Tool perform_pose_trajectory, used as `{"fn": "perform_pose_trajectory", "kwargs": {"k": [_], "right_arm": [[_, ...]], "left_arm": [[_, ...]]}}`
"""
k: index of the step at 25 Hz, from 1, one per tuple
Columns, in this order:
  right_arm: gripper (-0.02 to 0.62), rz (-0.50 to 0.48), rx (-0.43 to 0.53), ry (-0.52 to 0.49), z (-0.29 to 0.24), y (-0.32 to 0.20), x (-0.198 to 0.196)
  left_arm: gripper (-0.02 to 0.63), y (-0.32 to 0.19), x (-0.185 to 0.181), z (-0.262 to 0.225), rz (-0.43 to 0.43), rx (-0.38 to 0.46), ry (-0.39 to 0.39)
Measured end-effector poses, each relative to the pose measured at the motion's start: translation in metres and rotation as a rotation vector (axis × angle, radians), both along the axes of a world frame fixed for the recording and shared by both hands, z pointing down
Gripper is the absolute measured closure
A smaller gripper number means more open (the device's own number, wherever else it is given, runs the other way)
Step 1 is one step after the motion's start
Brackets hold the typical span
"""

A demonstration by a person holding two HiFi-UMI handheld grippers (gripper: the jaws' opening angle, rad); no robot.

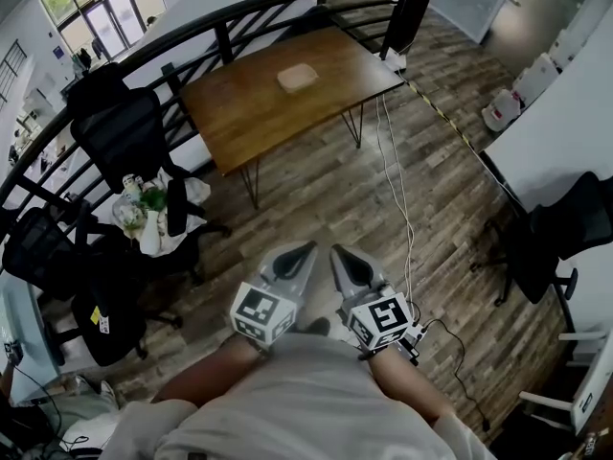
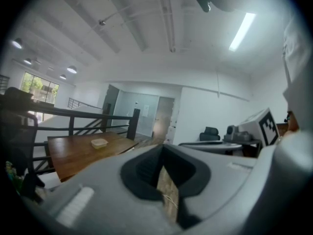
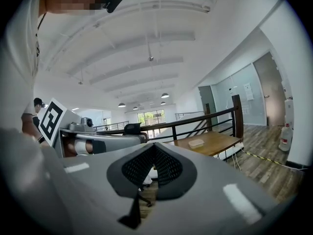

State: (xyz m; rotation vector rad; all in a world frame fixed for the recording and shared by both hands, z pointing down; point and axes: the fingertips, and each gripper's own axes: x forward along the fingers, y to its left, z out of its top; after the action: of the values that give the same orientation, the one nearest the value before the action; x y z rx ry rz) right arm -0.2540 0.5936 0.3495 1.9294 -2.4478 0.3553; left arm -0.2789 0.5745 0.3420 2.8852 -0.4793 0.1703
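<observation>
Both our tools are held close to us, left gripper (image 1: pixel 305 248) and right gripper (image 1: pixel 338 252) side by side, each with jaws pressed together on nothing. We see the small container (image 1: pixel 297 77) well apart from them, lying on the wooden table (image 1: pixel 239 113) beside the black railing (image 1: pixel 239 12)

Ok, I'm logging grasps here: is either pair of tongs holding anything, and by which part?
Nothing is held. The left tongs and the right tongs are both shut with nothing between them.
</observation>
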Motion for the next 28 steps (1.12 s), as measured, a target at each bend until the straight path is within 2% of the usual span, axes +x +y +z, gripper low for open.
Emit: {"fn": "perform_pose_trajectory", "kwargs": {"k": [8,16,21,28], "right_arm": [[0.592,0.023,0.005,0.010,-0.009,-0.094,-0.002],[0.592,0.085,-0.002,-0.003,-0.019,-0.170,-0.011],[0.592,0.076,-0.006,0.012,-0.023,-0.197,-0.018],[0.592,0.077,-0.024,0.011,-0.018,-0.222,-0.002]], "left_arm": [[0.603,-0.096,-0.002,-0.012,0.035,0.022,0.011],[0.603,-0.178,-0.022,-0.023,0.080,0.016,0.022],[0.603,-0.203,-0.030,-0.023,0.091,0.008,0.028],[0.603,-0.229,-0.027,-0.021,0.088,0.002,0.032]]}}
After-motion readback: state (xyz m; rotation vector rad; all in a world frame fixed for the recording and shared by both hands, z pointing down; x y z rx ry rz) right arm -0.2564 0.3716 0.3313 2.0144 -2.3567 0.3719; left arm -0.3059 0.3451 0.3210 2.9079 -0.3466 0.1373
